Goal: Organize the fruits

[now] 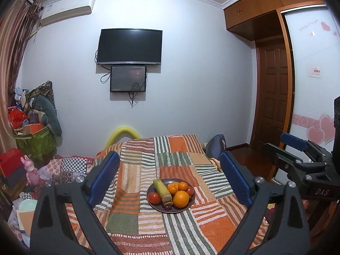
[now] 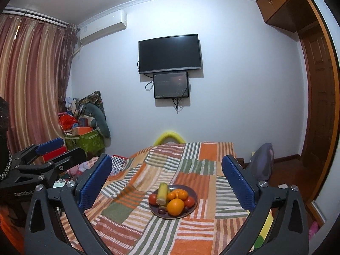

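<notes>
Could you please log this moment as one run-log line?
left tongs: open, empty | right tongs: open, empty | plate on patchwork bedspread: fruit piled, untouched | phase: approach

Ahead of the blue-padded left gripper (image 1: 170, 180), a grey plate (image 1: 156, 207) held orange citrus (image 1: 180, 198), a red tomato (image 1: 154, 197) and a yellow-green stalk (image 1: 162, 188), on an orange, green and white striped patchwork blanket (image 1: 180, 155).

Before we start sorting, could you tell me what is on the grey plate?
On the plate: a large orange, smaller oranges, tomatoes, a corn cob and a grape. Anything beneath them is hidden.
</notes>
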The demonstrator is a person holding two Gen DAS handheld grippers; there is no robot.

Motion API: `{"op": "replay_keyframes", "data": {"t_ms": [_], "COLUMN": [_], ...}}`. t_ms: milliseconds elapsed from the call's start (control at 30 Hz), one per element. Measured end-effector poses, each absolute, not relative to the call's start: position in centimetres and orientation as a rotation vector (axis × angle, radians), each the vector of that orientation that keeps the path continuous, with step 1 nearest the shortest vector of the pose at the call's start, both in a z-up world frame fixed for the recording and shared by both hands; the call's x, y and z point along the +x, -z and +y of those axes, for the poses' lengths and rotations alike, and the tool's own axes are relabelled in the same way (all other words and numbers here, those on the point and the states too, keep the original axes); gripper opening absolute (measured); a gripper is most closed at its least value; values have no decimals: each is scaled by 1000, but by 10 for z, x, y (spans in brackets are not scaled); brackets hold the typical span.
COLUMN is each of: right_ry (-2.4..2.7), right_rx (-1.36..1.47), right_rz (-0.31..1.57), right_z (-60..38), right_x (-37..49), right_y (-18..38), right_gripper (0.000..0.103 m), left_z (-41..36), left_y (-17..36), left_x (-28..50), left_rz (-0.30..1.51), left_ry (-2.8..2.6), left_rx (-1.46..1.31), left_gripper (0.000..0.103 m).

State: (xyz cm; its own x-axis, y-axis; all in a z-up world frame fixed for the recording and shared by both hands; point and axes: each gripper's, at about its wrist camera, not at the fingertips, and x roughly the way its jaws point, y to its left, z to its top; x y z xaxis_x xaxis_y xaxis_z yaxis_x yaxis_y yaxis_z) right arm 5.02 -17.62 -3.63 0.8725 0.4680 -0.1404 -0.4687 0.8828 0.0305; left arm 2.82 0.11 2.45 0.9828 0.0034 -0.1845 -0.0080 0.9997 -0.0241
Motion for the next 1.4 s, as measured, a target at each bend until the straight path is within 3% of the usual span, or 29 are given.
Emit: {"op": "replay_keyframes", "data": {"t_ms": [1400], "right_ry": [-469], "right_rx": [-21], "right_rz": [146], "right_z": [-180], "right_x": [43], "right_y": [37], "right_gripper": [103], "left_z": [-3], "left_y": [-19], "left_x": [29], "left_rz": [185], "left_ry": [-9], "left_rx": [-20], "left_gripper": [102]}}
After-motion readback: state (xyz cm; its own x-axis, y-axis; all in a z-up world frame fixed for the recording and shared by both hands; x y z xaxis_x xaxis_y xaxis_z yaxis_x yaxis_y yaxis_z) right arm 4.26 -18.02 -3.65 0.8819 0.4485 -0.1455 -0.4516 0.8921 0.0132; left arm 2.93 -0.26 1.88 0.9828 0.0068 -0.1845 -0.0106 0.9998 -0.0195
